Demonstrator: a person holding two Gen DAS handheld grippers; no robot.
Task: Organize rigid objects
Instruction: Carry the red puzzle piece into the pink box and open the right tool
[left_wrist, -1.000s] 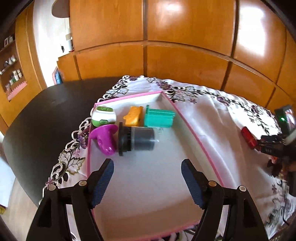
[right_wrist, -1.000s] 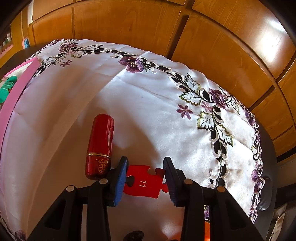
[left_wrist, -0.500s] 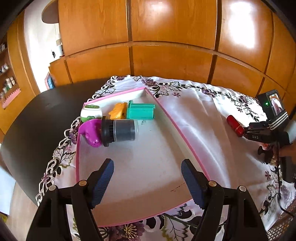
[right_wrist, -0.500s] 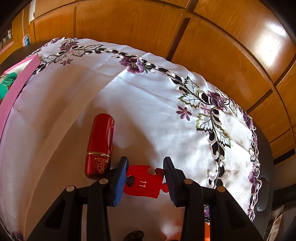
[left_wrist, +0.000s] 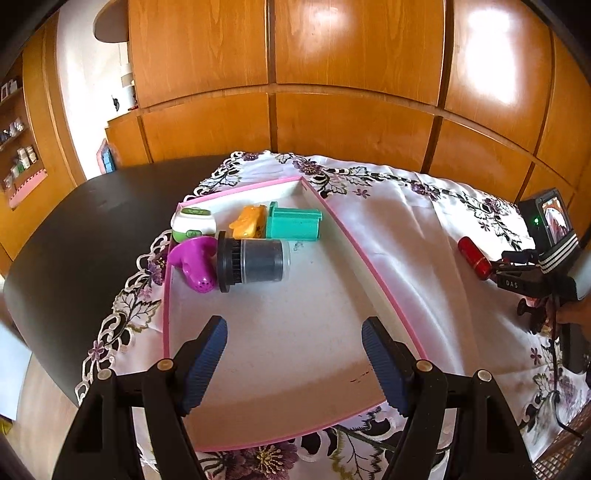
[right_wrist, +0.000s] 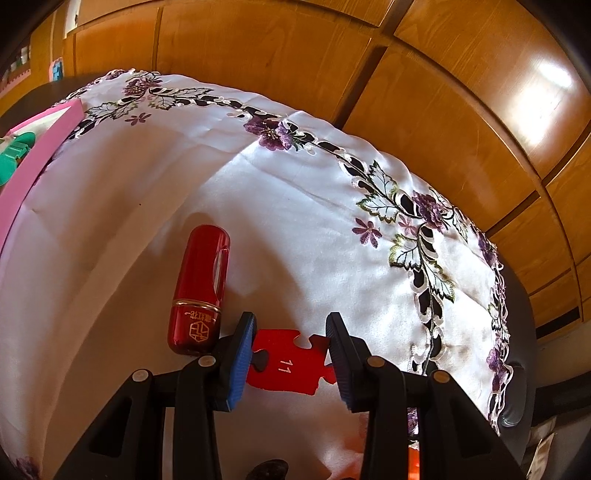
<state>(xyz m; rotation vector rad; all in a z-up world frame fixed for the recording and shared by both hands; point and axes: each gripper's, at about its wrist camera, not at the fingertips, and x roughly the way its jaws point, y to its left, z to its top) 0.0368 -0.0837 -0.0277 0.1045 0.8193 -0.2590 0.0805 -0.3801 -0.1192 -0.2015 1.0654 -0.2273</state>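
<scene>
The right gripper (right_wrist: 290, 356) gripped one red puzzle piece (right_wrist: 286, 365), one red lipstick tube (right_wrist: 201, 291) just left of its jaws. The left gripper (left_wrist: 294, 358) gaped wide, empty, five toys beyond in the pink-rimmed tray (left_wrist: 384, 284).

We see our right gripper (right_wrist: 290, 345) closed on a red puzzle piece (right_wrist: 286, 363) marked 11, red tube (right_wrist: 201, 293) just left, embroidered cloth (right_wrist: 295, 206) beneath, pink tray (right_wrist: 40, 147) far left.

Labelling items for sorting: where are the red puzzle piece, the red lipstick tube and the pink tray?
red puzzle piece (right_wrist: 286, 363), right wrist view, printed face.
red lipstick tube (right_wrist: 202, 280), right wrist view, cap.
pink tray (left_wrist: 373, 271), left wrist view, right rim.
</scene>
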